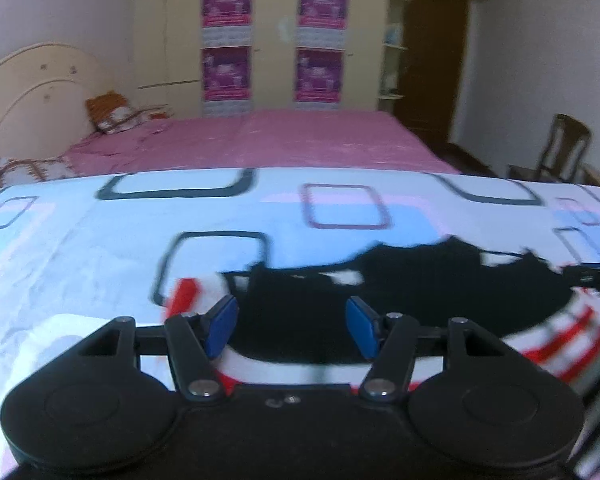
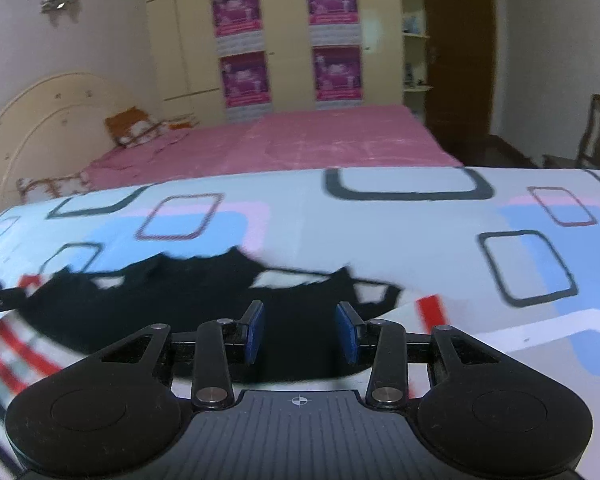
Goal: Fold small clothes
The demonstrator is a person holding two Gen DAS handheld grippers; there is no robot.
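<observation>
Both the left gripper [image 1: 292,326] and right gripper [image 2: 300,330] gape empty, the black garment [image 1: 400,292] spread at twelve o'clock on the patterned sheet [image 1: 100,248].

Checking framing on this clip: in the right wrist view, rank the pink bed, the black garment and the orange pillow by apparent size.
1. pink bed
2. black garment, close to the bed in apparent area and much nearer, so unsure
3. orange pillow, clearly smallest
</observation>
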